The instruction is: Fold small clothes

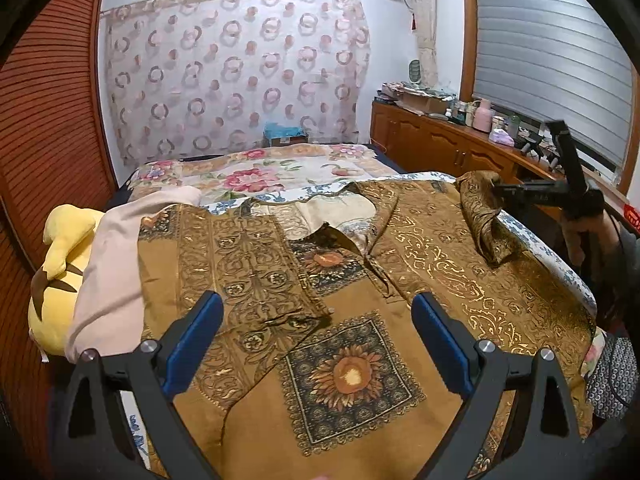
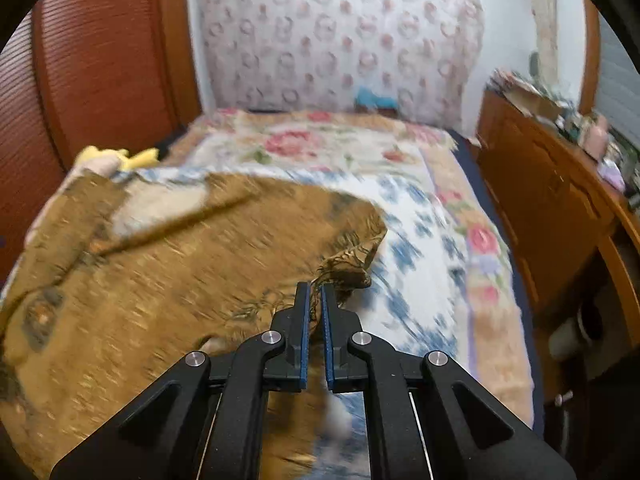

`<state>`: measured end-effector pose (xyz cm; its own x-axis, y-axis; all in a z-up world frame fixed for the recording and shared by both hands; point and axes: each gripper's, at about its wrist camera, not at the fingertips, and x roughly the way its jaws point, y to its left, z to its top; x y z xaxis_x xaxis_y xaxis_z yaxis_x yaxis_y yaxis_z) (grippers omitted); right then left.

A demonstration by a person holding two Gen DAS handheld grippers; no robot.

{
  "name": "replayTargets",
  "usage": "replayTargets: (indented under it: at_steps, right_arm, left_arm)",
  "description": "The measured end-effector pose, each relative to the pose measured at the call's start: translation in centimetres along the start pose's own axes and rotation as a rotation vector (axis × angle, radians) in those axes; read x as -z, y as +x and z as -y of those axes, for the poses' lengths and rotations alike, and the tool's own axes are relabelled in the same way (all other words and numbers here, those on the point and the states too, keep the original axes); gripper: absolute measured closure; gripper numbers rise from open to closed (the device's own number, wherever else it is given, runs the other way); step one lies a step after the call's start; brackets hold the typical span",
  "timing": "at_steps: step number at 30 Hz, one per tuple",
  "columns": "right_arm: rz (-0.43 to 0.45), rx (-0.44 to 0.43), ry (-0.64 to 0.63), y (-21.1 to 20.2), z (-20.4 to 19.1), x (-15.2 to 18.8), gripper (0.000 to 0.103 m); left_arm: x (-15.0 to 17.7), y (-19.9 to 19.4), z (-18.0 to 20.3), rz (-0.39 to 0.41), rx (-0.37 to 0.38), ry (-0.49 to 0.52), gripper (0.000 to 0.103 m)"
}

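Brown and gold, with sunflower squares and scroll patterns, one shirt [image 1: 360, 312] lies spread on the bed [image 1: 256, 176], neck open, one sleeve [image 1: 482, 220] lifted; two grippers are seen; the left gripper [image 1: 318, 344] hangs over the shirt with jaws wide apart, empty; the right gripper [image 2: 316, 292] is clamped on the sleeve end; its view is blurred, and the shirt's lower edge is cut off.

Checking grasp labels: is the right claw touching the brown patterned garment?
Touching. In the right wrist view, the right claw is shut on a bunched edge of the brown patterned garment; the left wrist view shows that sleeve lifted.
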<state>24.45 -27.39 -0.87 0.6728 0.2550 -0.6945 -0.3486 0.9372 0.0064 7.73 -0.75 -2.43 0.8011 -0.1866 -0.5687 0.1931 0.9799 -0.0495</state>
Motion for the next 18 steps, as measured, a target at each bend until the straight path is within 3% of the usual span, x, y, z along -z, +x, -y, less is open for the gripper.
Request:
replayTargets:
  at_steps: [8, 12, 13, 15, 18]
  right_arm:
    - [0.045, -0.101, -0.089, 0.3, -6.1, -4.0, 0.1]
    - [0.036, -0.109, -0.099, 1.0, -7.6, -5.2, 0.098]
    - [0.033, -0.103, -0.103, 1.1, -7.9, -5.4, 0.095]
    - [0.032, -0.101, -0.098, 1.1, -7.8, -5.5, 0.07]
    - [0.04, -0.084, -0.084, 0.6, -6.7, -5.1, 0.054]
  left_arm:
    - [0.1, 0.0, -1.5, -0.001, -0.02, -0.023, 0.007]
    - [0.0, 0.2, -2.1, -0.002, -0.03, -0.034, 0.007]
    - [0.0, 0.2, -2.3, -0.003, -0.032, -0.037, 0.007]
    - [0.0, 0.5, -2.6, -0.007, -0.035, -0.042, 0.007]
    - [0.0, 0.9, -3.2, -0.018, -0.043, -0.046, 0.007]
